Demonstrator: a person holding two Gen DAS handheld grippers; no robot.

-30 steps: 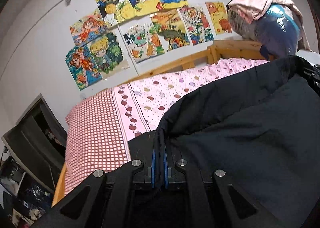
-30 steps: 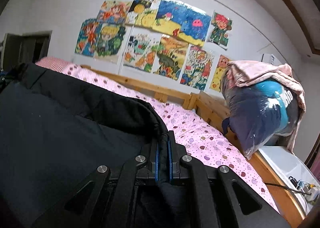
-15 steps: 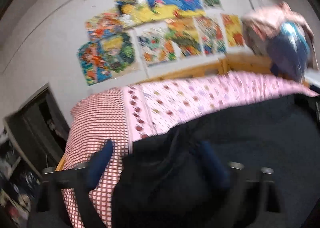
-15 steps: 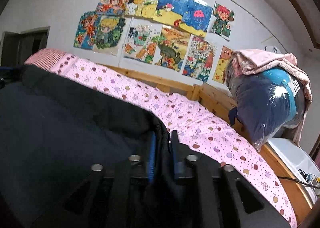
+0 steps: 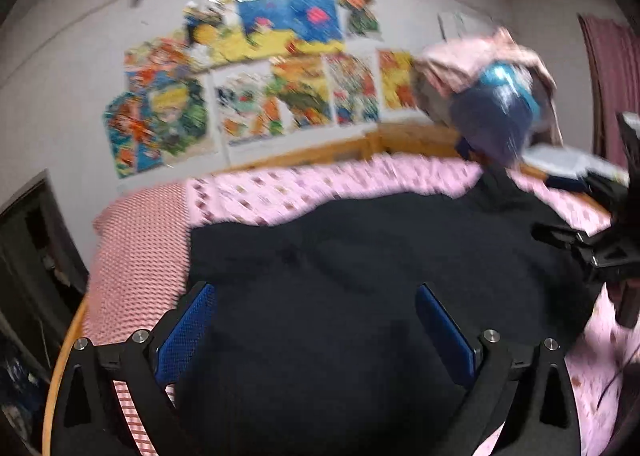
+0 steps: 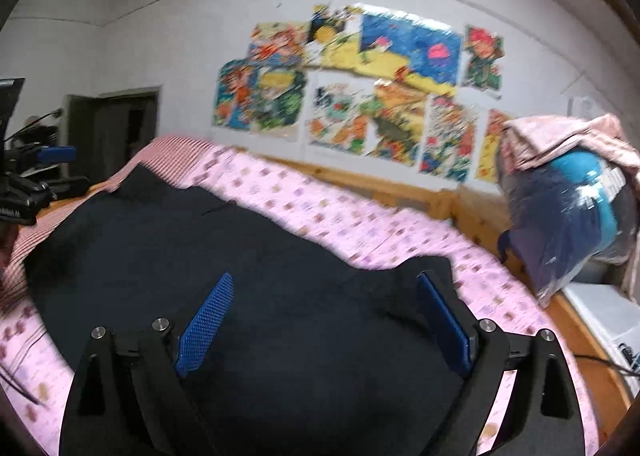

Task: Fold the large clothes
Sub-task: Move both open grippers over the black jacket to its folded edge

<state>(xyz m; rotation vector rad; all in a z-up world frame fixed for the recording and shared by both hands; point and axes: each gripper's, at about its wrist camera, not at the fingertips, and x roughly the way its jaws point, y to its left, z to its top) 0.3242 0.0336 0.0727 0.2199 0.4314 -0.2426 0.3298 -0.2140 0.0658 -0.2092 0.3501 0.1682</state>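
Both tongs now stand spread wide with nothing between their blue pads; a second ago each was pinched tight on a fold of the black garment. The left tongs let go first, already parted half a second ago, and the right tongs followed.

The garment has dropped from a raised, bunched ridge to a flat dark sheet on the bed, filling the lower middle of both views. Its far edge lies against the pink spotted sheet, and its left corner reaches the red checked pillow at the left of the left view.

At the right edge of the left view the right tongs show again, just beside the cloth's right border; at the left edge of the right view the left tongs show likewise.

Both frames are blurred by motion, so creases and seams in the cloth cannot be read.

I judge that one fold, or a laying-out pull, has just been set down and released. The garment looks broad and only loosely squared, so more folds seem to remain, and the next grip would likely be on an outer edge or corner.

The posters and the bagged bundle at upper right play no part.
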